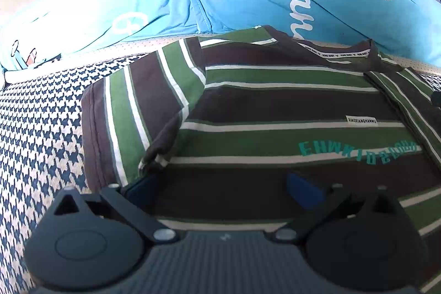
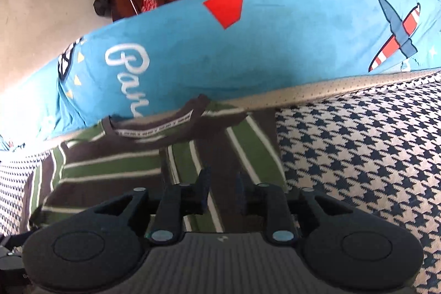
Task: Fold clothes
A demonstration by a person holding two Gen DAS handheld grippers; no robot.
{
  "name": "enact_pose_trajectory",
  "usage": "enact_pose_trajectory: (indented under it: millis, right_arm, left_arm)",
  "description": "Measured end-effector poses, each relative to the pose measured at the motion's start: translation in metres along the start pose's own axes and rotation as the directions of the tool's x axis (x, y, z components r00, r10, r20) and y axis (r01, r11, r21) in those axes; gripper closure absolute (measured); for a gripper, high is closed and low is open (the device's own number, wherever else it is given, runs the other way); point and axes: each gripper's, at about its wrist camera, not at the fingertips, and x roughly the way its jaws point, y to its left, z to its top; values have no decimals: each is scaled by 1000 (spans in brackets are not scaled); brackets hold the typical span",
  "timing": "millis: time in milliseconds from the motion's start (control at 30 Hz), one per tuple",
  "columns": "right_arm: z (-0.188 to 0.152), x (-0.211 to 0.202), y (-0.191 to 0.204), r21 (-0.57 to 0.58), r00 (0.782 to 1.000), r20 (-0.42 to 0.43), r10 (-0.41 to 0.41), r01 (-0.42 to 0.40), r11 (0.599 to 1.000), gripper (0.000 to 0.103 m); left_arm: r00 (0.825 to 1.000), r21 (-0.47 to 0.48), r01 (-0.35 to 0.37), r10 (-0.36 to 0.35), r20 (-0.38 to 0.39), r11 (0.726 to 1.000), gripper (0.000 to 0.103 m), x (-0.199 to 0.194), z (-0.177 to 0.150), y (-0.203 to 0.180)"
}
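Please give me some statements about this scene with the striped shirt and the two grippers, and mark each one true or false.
1. The striped shirt lies on a houndstooth cover. True.
2. The cushion behind the shirt is red all over. False: it is bright blue, with white lettering and a red patch.
3. The left gripper has its jaws wide apart over the shirt. True.
4. The right gripper clamps a fold of the shirt. False: its jaws stand slightly apart and nothing is between them.
5. Both sleeves are spread flat outward. False: in the left wrist view one sleeve is folded in over the body.
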Motion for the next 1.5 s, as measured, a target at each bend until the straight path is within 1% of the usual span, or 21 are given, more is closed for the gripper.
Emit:
enact_pose_trajectory:
  millis: [267, 367, 600, 800, 867, 1000, 1100, 1200, 1267, 1333, 1433, 1500]
  right_arm:
    - [-12, 13, 13, -62, 997, -62, -34, 30, 998, 76]
    - [-17, 15, 16, -92, 997, -63, -48, 42, 995, 74]
    - [-24, 19, 26, -147, 995, -53, -85, 76, 986, 71]
    - [-22, 15, 39, -136, 987, -77, -140, 129, 982, 70]
    - [-23, 10, 45, -118, 987, -95, -131, 119, 986, 67]
    - [-31, -4, 54, -64, 983, -123, -137, 130, 990, 65]
    - [-40, -14, 59, -29, 981, -153, -122, 119, 992, 60]
    - [-49, -23, 63, -27, 978, -161, -130, 127, 991, 56]
    - [-55, -27, 65, -26, 973, -178, -146, 143, 989, 45]
    - [-59, -25, 66, -26, 966, -209, -150, 148, 989, 40]
    - [-62, -16, 69, -47, 957, -251, -146, 139, 989, 39]
    - [-63, -12, 71, -74, 956, -249, -157, 142, 987, 33]
  left_arm:
    - [1000, -3, 0, 0, -3, 1000, 0, 0, 0, 0]
    - [1000, -2, -1, 1, -2, 1000, 0, 0, 0, 0]
    - [1000, -3, -5, 5, 1, 1000, 0, 0, 0, -1]
    - [1000, -9, -7, 7, 0, 1000, 0, 0, 0, -1]
    - [1000, -12, -8, 8, -3, 1000, 0, 0, 0, -1]
    - [1000, -12, -5, 5, -8, 1000, 0, 1, 1, 0]
    - [1000, -8, -3, 3, -6, 1000, 0, 1, 1, 0]
    - [1000, -9, -5, 5, -3, 1000, 0, 1, 1, 0]
    - [1000, -11, -10, 10, -1, 1000, 0, 0, 0, -1]
    - [1000, -12, -13, 13, 2, 1000, 0, 0, 0, -1]
    - [1000, -17, -10, 10, 0, 1000, 0, -2, 0, -1]
    - [1000, -22, -4, 4, -3, 1000, 0, -4, 1, 0]
